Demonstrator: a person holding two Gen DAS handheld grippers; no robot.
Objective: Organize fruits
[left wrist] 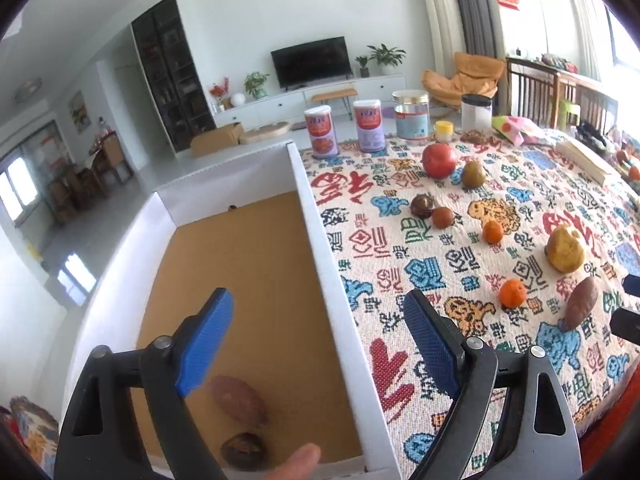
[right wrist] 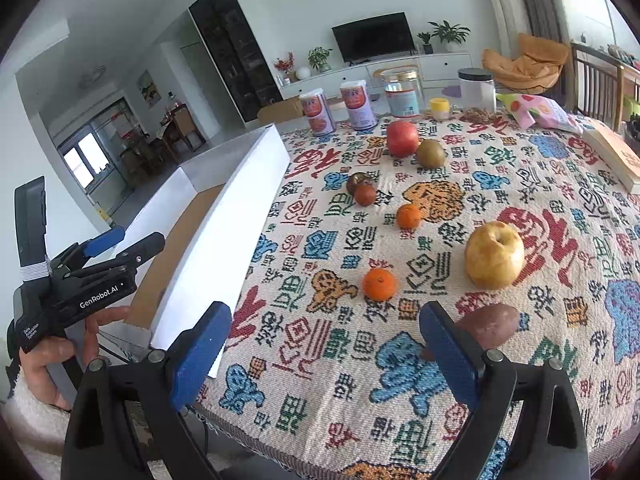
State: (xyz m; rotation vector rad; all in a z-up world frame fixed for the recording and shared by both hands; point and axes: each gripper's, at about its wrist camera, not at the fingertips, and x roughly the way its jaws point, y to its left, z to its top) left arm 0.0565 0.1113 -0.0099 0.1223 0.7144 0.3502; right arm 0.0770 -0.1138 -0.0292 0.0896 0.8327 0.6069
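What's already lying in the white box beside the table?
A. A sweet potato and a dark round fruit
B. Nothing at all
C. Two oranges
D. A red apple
A: the left wrist view shows a sweet potato and a dark round fruit on the brown floor of the white box.

White walls (left wrist: 224, 20) and a pale glossy floor (left wrist: 120, 216) take daylight from a window (right wrist: 86, 160) at the far left. A black television (left wrist: 311, 60) hangs above a long white cabinet (left wrist: 304, 100) carrying potted plants (left wrist: 256, 84), with a tall dark glass-fronted cabinet (left wrist: 172, 72) to its left. An orange lounge chair (left wrist: 464, 78) sits by grey curtains (left wrist: 466, 4) on the right.
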